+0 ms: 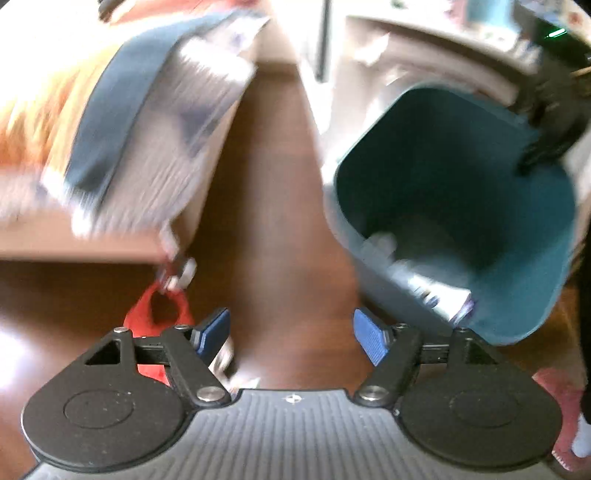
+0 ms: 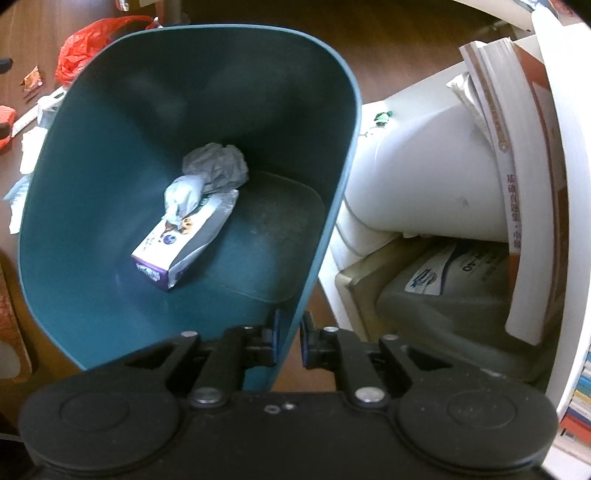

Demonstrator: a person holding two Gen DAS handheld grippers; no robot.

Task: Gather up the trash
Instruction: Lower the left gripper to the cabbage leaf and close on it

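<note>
While my right gripper (image 2: pixel 289 343) pinches the near rim of the teal plastic waste bin (image 2: pixel 110 206), one blue pad inside the wall and one outside, closed tight on it, the bin hangs tipped with its mouth toward me. Down on its bottom lie a crumpled grey paper wad (image 2: pixel 216 166) and a white and purple snack box (image 2: pixel 184 243), the wad touching the box's far end.

My left gripper (image 1: pixel 291 336) is spread wide with nothing between its blue pads (image 1: pixel 369 339); that view is smeared by motion. From it, the bin sits just ahead and to the right, mouth turned toward the left tool.

More litter is scattered on the brown wooden floor (image 2: pixel 406 33) beyond the bin's far-left rim: a red plastic bag (image 2: pixel 85 44), a small orange wrapper (image 2: pixel 32 79) and white paper scraps (image 2: pixel 31 147). I judge the free left tool is the one to fetch them, since the right is busy holding the bin; each piece then has to travel rightward into that open mouth
</note>
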